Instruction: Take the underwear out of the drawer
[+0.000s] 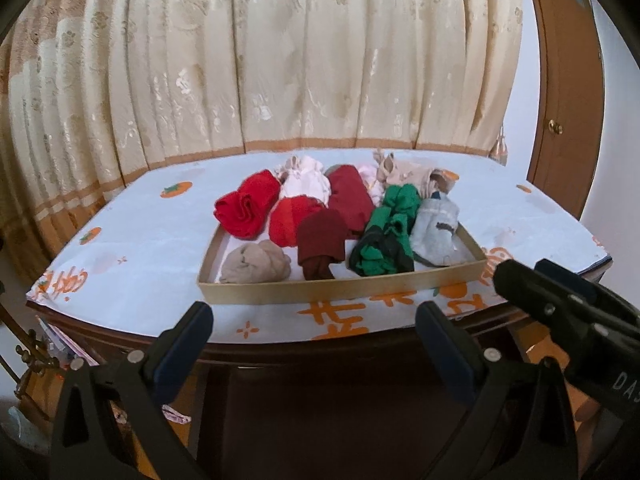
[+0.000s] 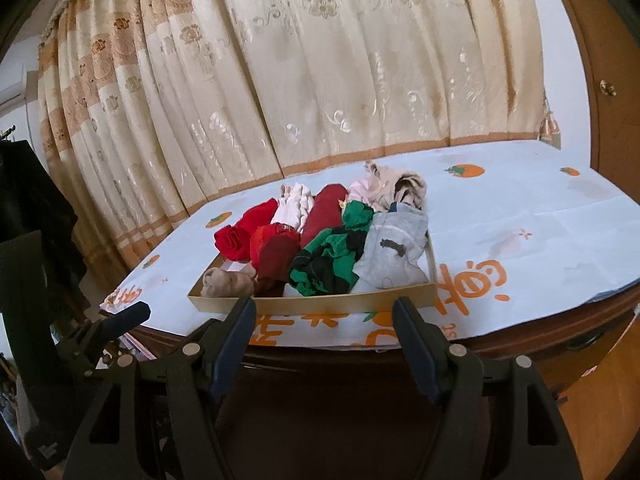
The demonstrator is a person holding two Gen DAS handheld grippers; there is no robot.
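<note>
A shallow tan drawer tray (image 1: 340, 287) (image 2: 344, 300) sits on the table, filled with rolled underwear: a bright red roll (image 1: 246, 208) (image 2: 236, 236), a dark red roll (image 1: 320, 242) (image 2: 276, 258), a green and black one (image 1: 386, 236) (image 2: 328, 258), a grey one (image 1: 436, 228) (image 2: 394, 248), a beige one (image 1: 256, 266) (image 2: 226, 282) and pale pink ones at the back. My left gripper (image 1: 316, 322) is open and empty, in front of the tray's near wall. My right gripper (image 2: 324, 316) is open and empty, also short of the tray; it shows in the left wrist view (image 1: 560, 300).
The table (image 1: 152, 236) has a white cloth with orange fruit prints and its front edge lies just beyond my fingers. A cream patterned curtain (image 1: 280, 60) hangs behind it. A brown wooden cabinet (image 2: 612, 120) stands at the right. Dark clutter (image 2: 28, 208) is at the left.
</note>
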